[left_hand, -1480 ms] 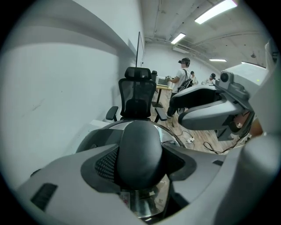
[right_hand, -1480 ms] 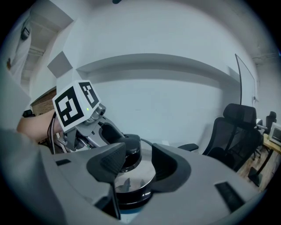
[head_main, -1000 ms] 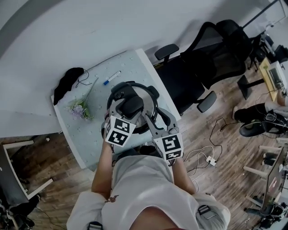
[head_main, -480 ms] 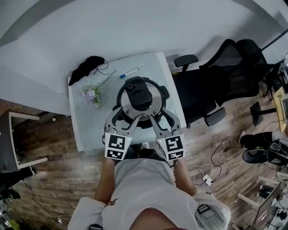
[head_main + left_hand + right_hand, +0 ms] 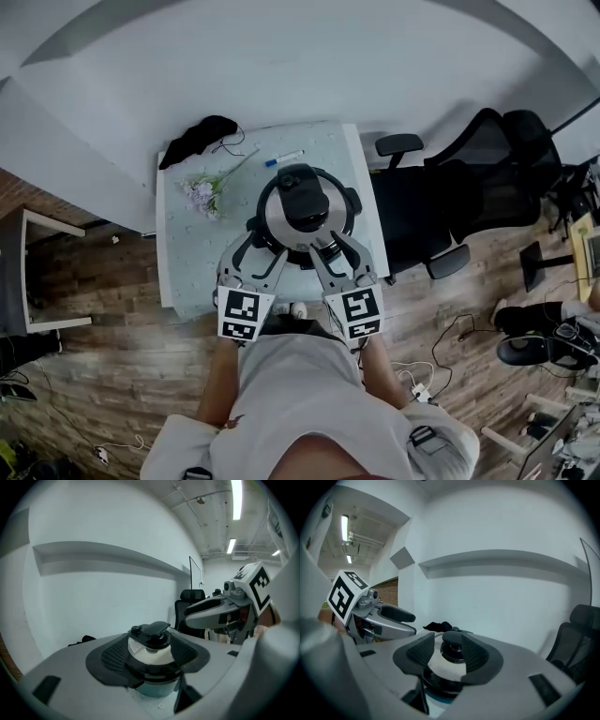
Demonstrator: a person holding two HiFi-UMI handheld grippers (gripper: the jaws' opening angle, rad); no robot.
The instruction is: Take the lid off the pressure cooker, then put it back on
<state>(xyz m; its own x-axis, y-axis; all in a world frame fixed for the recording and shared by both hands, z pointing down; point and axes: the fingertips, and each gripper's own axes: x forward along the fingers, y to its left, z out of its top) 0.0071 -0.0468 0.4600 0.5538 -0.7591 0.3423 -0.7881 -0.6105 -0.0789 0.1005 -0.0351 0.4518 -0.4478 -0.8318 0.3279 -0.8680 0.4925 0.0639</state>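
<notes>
Both of your tools are over the near edge of the desk, pointed at the pressure cooker. The cooker stands right of the desk's middle, and the lid is on it, with its black handle lying across the top.

Your left tool has its jaws spread apart and nothing between them. Its own view frames the cooker in the gap, just beyond the pads. Your right tool is the same: jaws wide and empty, with the lid's knob showing between the ribbed pads. From above, the tips of both tools sit close to the cooker's near rim, left and right of centre. Whether any tip touches it, you can't tell.

On the far left of the desk there's a black cloth, with a sprig of flowers nearer you. A marker pen lies just behind the cooker. An office chair stands to the right of the desk.
</notes>
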